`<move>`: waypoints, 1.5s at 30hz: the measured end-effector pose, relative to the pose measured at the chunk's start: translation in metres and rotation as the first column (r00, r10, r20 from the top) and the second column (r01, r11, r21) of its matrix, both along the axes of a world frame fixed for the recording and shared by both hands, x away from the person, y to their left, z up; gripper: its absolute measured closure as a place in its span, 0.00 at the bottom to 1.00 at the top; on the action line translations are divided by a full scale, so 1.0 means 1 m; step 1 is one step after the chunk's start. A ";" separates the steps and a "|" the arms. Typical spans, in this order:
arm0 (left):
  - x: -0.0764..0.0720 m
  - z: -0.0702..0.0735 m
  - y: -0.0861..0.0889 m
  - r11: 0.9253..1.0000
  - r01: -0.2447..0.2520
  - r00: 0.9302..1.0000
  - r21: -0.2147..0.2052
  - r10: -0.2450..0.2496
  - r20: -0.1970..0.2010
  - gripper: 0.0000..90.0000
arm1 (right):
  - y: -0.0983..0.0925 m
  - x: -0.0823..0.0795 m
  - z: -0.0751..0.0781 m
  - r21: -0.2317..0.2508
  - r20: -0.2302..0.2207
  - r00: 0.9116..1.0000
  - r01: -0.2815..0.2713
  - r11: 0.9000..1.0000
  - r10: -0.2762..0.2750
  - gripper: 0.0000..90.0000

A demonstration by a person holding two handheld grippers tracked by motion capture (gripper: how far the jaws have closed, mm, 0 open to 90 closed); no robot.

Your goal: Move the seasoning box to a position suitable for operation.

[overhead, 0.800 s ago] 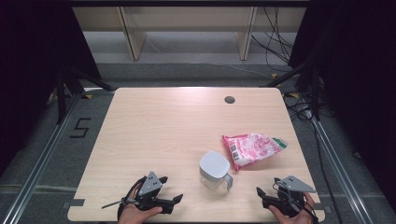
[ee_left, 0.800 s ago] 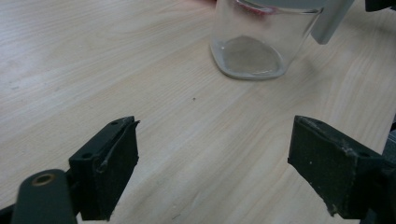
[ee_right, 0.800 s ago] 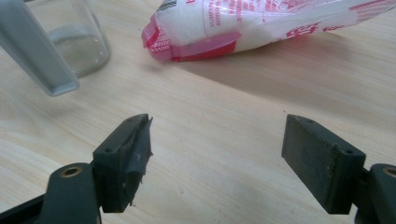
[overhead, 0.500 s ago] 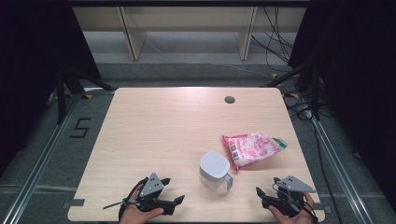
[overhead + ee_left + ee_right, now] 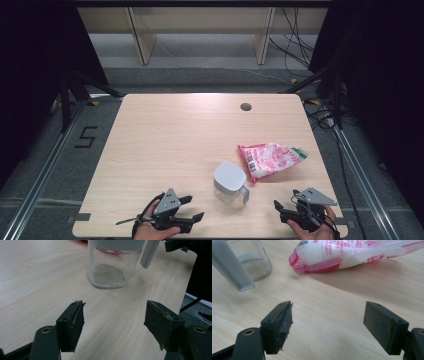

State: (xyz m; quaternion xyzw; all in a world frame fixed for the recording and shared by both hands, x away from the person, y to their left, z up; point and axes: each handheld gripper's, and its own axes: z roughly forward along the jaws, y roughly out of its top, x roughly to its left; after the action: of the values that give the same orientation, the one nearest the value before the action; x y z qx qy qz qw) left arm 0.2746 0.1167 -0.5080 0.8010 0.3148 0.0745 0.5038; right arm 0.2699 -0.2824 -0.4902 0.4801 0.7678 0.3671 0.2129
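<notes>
Jar (image 5: 230, 181): clear glass, white lid, grey handle; upright on the table's near half, right of centre, between the two grippers and nearer the front edge than the back.
Bag (image 5: 270, 159): pink and white, lying flat just beyond and right of the jar, one corner close to the lid.
Left gripper (image 5: 194, 209): at the front edge, left of the jar, jaws apart with nothing between them, aimed toward the jar.
Right gripper (image 5: 276, 210): at the front edge near the right corner, jaws spread wide and empty.
Table (image 5: 170, 135): bare wood across the whole left and far half; a small dark hole (image 5: 245, 106) near the back edge.
Open room: bare wood between each gripper and the jar.
Left gripper view: the jar (image 5: 110, 267) stands empty and straight ahead of the jaws, handle to its right.
Right gripper view: the bag's (image 5: 352, 255) white contents and red sealed end; the jar's handle (image 5: 230, 267) hangs at far left.
</notes>
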 end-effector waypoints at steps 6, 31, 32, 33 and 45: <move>-0.004 0.000 -0.015 0.998 0.058 0.998 0.003 -0.058 0.026 0.52 | 0.002 0.000 0.000 -0.007 0.002 1.000 0.007 1.000 -0.007 0.27; 0.016 0.007 -0.102 0.981 0.191 0.979 0.024 -0.193 0.074 0.74 | 0.003 0.000 0.000 -0.013 0.006 1.000 -0.011 1.000 0.011 0.27; 0.017 0.006 -0.107 0.981 0.194 0.978 0.029 -0.196 0.074 0.73 | 0.003 0.000 0.000 -0.021 0.007 1.000 -0.016 1.000 0.016 0.27; 0.018 0.005 -0.110 0.983 0.183 0.979 0.024 -0.185 0.083 0.72 | 0.003 0.000 0.001 -0.017 -0.002 1.000 -0.018 1.000 0.018 0.27; 0.022 0.002 -0.128 0.993 0.114 0.986 0.039 -0.117 0.118 0.78 | 0.004 0.001 0.001 -0.014 -0.007 0.999 -0.048 0.999 0.048 0.26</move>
State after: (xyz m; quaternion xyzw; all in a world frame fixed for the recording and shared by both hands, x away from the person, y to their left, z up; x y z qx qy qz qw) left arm 0.2971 -0.0113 -0.5064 0.8200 0.2356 0.0984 0.5123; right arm 0.2706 -0.2782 -0.4892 0.4612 0.7823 0.3652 0.2048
